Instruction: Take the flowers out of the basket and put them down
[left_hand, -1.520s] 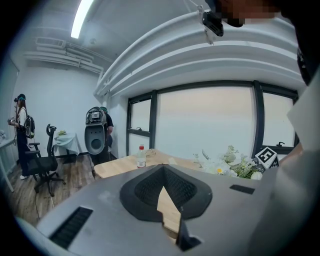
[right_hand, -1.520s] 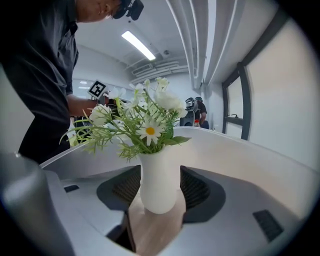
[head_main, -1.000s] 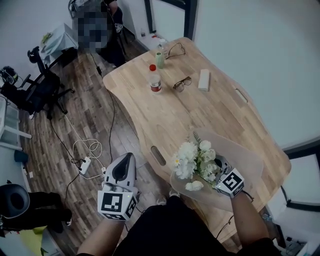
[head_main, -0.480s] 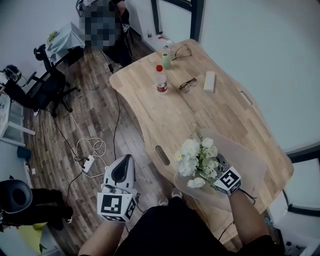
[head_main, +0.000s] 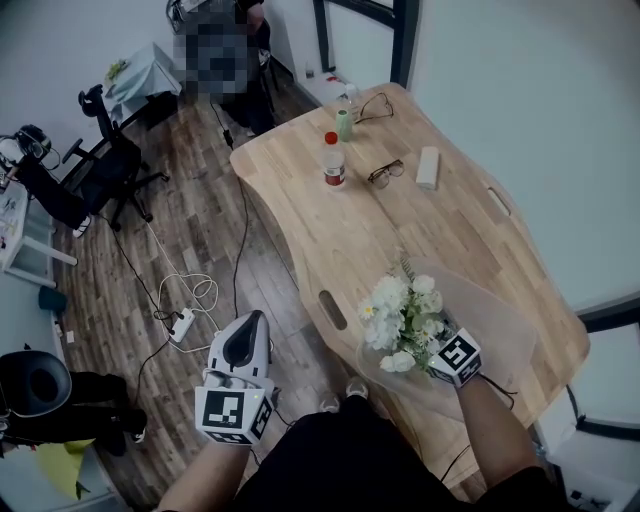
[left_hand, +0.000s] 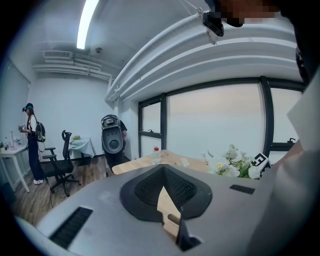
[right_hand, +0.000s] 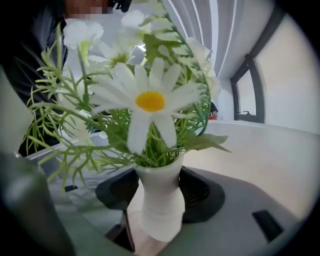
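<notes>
A bunch of white flowers (head_main: 402, 318) with a white wrapped stem (right_hand: 161, 205) stands upright between the jaws of my right gripper (head_main: 436, 346). Those jaws are closing, and the dark pads (right_hand: 200, 192) press the stem from both sides. The bunch sits over a pale, see-through basket (head_main: 503, 335) at the near right of the wooden table (head_main: 400, 235). My left gripper (head_main: 250, 322) hangs off the table's near left edge, above the floor. It is shut and holds nothing. The flowers (left_hand: 231, 164) also show in the left gripper view, at the right.
At the table's far end stand a red-capped bottle (head_main: 333, 162), a green bottle (head_main: 344, 124), two pairs of glasses (head_main: 386, 173) and a white box (head_main: 428, 167). Cables and a power strip (head_main: 182, 322) lie on the floor at left. An office chair (head_main: 105, 160) and a person (head_main: 222, 60) are farther back.
The head view has drifted, so the table sits a little further right in the picture. The right gripper still holds the flowers over the basket. The left gripper has not moved.
</notes>
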